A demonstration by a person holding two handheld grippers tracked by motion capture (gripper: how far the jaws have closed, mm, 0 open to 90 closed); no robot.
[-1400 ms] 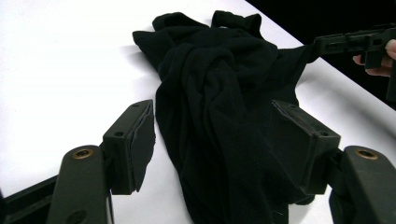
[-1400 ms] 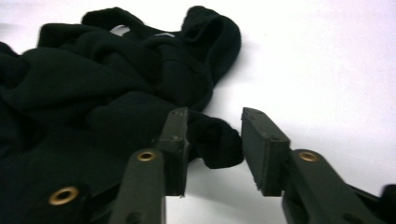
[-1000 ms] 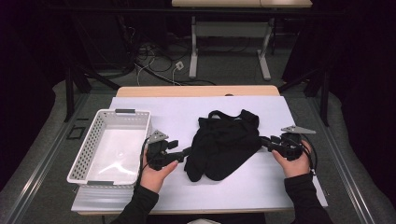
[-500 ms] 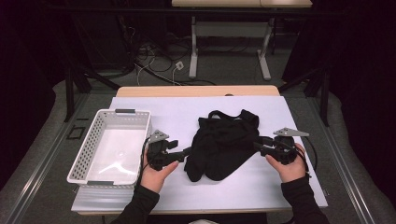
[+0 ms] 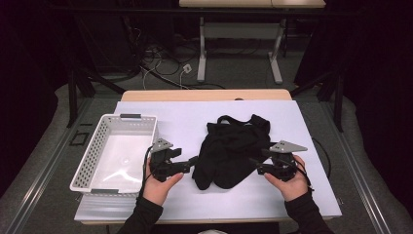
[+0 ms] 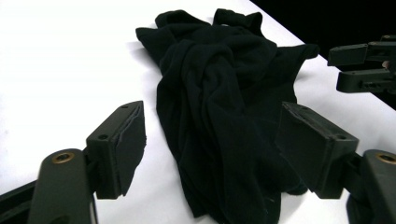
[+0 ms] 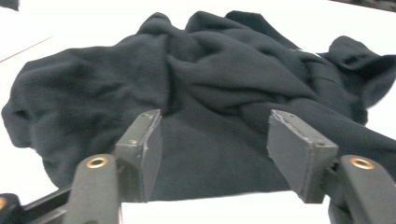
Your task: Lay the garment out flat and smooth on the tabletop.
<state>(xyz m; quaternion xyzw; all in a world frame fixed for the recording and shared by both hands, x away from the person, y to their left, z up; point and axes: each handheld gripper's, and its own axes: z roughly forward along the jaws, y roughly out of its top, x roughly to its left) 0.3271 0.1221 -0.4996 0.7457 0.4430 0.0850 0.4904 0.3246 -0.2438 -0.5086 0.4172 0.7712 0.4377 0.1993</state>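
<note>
- The crumpled black fabric garment [image 5: 233, 151] lies bunched near the middle of the white-covered tabletop [image 5: 185, 122], between the two hands; its folds are so dark that I cannot tell seams, sleeves or front from back, though two strap-like loops stick up at its far edge.
- In the right gripper view the cloth's far side runs off into glare and its near hem sits between and just beyond the jaws, blurred.
- The left gripper [image 5: 191, 163], black with a grey three-cornered plate on top, points at the garment's left edge. Its jaws have just been opening and stand released, one on either side of the cloth's near end in the left gripper view, pressing nothing.
- The right gripper [image 5: 254, 162], of the same make, meets the garment's right edge. Its jaws too have just been opening and stand apart over the fabric, not pinching it.
- A white perforated plastic basket [image 5: 92, 151] with dark handles sits at the left of the tabletop, just beside the left hand, apart from the garment.
- Beyond the tabletop's pale wooden far edge the room is dim: grey floor, tangled cables [image 5: 160, 66], and the white legs of another table [image 5: 202, 53].
</note>
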